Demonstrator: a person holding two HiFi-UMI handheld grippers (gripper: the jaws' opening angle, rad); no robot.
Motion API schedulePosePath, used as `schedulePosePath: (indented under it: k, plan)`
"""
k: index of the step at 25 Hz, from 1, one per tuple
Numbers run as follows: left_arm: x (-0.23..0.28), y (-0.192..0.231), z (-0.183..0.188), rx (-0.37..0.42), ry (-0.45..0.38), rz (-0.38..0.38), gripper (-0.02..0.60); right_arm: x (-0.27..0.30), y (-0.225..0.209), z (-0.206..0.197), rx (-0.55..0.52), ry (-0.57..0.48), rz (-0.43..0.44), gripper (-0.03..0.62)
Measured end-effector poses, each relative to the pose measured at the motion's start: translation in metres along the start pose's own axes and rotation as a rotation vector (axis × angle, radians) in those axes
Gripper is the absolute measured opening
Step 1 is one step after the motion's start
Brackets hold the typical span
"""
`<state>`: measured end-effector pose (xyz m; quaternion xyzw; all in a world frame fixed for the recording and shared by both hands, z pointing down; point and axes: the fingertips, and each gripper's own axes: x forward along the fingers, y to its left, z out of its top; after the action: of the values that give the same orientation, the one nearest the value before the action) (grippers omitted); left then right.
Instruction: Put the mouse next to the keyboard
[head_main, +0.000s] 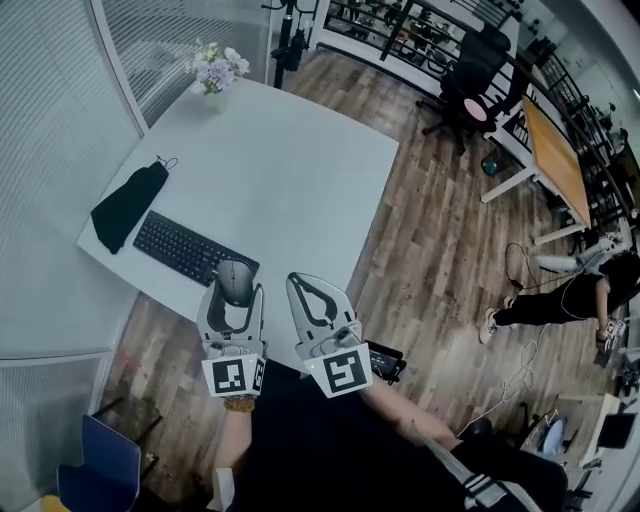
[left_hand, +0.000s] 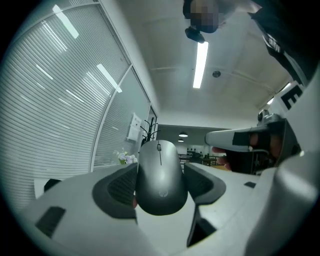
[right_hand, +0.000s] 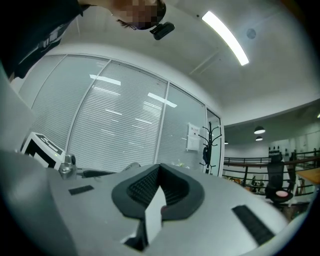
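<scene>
Left hand-held gripper (head_main: 237, 292) clamped mouse (left_hand: 160, 175) beside keyboard (head_main: 190, 248); right hand-held gripper (right_hand: 160, 187) closed, empty. Risk: release near bench (head_main: 300, 170) edge, mouse could fall.

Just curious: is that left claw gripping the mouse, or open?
Shut on it: the left gripper has both jaws pressed against the mouse.

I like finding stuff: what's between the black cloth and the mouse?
The keyboard lies between the black cloth and the mouse, seen in the head view.
</scene>
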<state>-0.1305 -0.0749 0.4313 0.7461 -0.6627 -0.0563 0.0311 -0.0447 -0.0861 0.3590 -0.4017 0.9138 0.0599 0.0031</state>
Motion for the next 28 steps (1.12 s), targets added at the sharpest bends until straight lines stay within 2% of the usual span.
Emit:
schedulePosePath:
  k: [9, 19, 28]
  plan:
    - [0.026, 0.001, -0.012, 0.015, 0.031, -0.034, 0.296, 0.021, -0.026, -0.007, 0.006, -0.01, -0.048, -0.002]
    - [0.039, 0.002, -0.03, 0.03, 0.064, -0.063, 0.296, 0.029, -0.026, -0.008, 0.023, -0.039, -0.059, -0.002]
    - [0.044, -0.003, -0.049, 0.015, 0.108, -0.075, 0.296, 0.029, -0.031, -0.013, 0.009, -0.02, -0.065, -0.002]
